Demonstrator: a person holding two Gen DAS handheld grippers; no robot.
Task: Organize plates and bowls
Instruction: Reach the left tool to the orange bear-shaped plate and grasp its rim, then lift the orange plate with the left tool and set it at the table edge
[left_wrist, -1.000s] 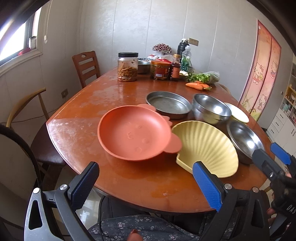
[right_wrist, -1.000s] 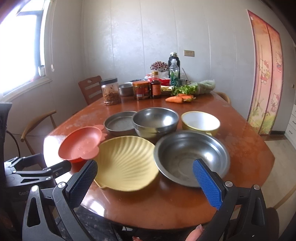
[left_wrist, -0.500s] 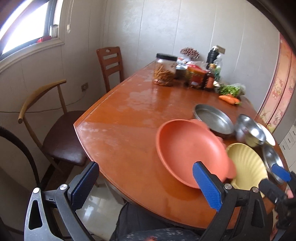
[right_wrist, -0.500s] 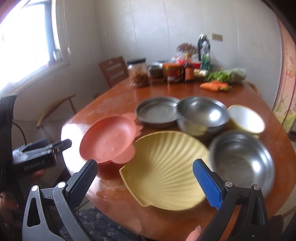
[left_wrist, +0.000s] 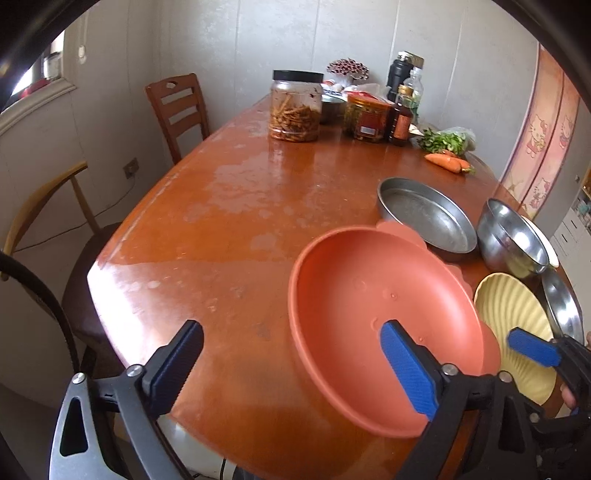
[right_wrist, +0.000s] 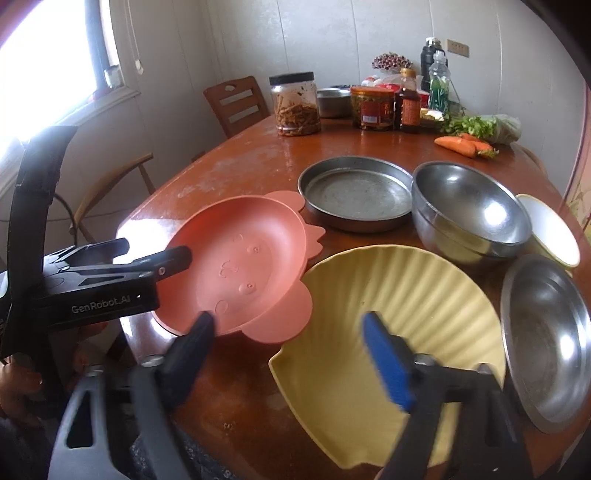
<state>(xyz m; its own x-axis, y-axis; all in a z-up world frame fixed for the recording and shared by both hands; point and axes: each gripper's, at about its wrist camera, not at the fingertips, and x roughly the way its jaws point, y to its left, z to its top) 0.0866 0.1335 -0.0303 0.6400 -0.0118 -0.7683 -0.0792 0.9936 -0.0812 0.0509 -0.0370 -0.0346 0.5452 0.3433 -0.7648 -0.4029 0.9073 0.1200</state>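
Note:
An orange plastic plate (left_wrist: 373, 314) (right_wrist: 243, 266) lies at the near left of the table. A yellow shell-shaped plate (right_wrist: 402, 317) (left_wrist: 517, 325) lies to its right. Behind stand a flat steel pan (right_wrist: 354, 192) (left_wrist: 424, 218), a deep steel bowl (right_wrist: 469, 210) (left_wrist: 513, 236) and a white bowl (right_wrist: 550, 229). A shallow steel bowl (right_wrist: 546, 339) is at the right. My left gripper (left_wrist: 291, 365) is open, its right finger over the orange plate's near rim. My right gripper (right_wrist: 288, 350) is open over the near edge of the yellow plate.
Jars, bottles, a small steel bowl (right_wrist: 332, 101), greens and carrots (right_wrist: 458, 146) crowd the far end of the wooden table (left_wrist: 221, 229). Two chairs (left_wrist: 177, 110) stand along the left side. The table's near edge is just below both grippers.
Both grippers have come closer to the table and swung left. The left one now reaches the orange plate's rim and the right one the yellow plate's near edge. The dishes have not moved.

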